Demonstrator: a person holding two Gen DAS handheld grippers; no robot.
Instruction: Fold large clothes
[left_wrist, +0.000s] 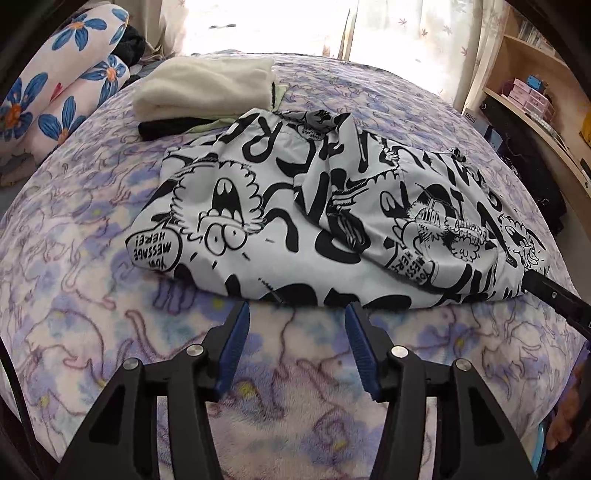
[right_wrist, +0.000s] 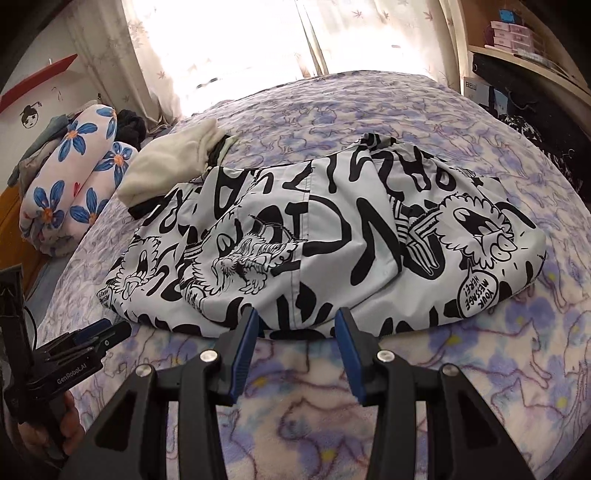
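Printed garment (left_wrist: 317, 221) on bed (left_wrist: 92, 258) — folded towel (left_wrist: 203, 88) behind (touching).

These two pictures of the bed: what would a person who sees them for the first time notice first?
First the white garment with black cartoon print, lying bunched in the middle of the purple flowered blanket. Behind it, to the left, sits a folded cream towel on something black, and further left a pillow with blue flowers. In front, the left gripper and the right gripper stand open, empty, at the garment's near edge.
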